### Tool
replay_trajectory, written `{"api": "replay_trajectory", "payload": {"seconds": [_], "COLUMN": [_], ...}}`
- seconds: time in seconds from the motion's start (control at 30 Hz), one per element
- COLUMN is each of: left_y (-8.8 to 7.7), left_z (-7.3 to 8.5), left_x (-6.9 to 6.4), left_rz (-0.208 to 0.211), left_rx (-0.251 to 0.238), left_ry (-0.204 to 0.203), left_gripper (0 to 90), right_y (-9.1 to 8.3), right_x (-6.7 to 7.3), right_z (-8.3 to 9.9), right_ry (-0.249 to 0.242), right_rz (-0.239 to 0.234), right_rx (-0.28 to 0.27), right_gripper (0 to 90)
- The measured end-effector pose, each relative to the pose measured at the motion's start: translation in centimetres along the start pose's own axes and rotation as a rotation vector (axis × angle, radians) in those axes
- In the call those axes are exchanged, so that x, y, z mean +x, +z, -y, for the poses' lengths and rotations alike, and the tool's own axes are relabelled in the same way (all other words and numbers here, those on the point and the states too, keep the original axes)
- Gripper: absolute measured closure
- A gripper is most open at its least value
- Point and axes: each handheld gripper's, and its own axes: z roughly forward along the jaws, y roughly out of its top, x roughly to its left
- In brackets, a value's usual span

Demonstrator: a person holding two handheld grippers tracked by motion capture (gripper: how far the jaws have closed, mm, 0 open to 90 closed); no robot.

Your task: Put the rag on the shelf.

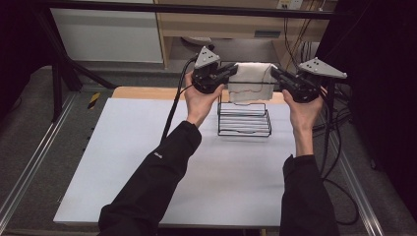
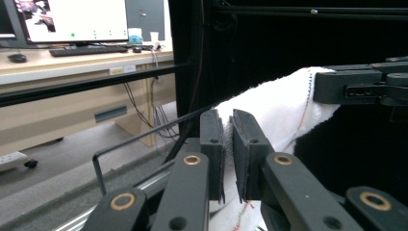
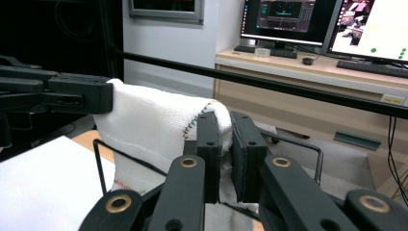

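High view had our left gripper (image 1: 232, 72) and right gripper (image 1: 276, 73) jaws pinching the white towel (image 1: 252, 81) taut above the wire rack (image 1: 244, 119); uneven lowering could snag its hem.

The near and left stretches of the white table (image 1: 147, 162) lie open. At the far middle, the wire rack (image 1: 244, 120) and the towel (image 1: 251, 81) stretched above it block passage.

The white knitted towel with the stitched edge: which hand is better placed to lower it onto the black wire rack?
Neither clearly: left gripper and right gripper each pinch a top corner of the towel, level over the rack.
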Motion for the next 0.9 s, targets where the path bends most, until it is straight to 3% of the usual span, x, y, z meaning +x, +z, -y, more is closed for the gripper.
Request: {"api": "replay_trajectory", "payload": {"seconds": [0.9], "left_y": [-1.6], "left_z": [1.5], "left_x": [-1.3], "left_rz": [0.055], "left_rx": [0.096], "left_ry": [0.011], "left_gripper": [77.0], "right_y": [-1.7], "right_x": [0.8], "right_z": [2.8], "right_ry": [-0.032], "right_rz": [-0.060], "right_rx": [0.043], "right_gripper": [83.1]}}
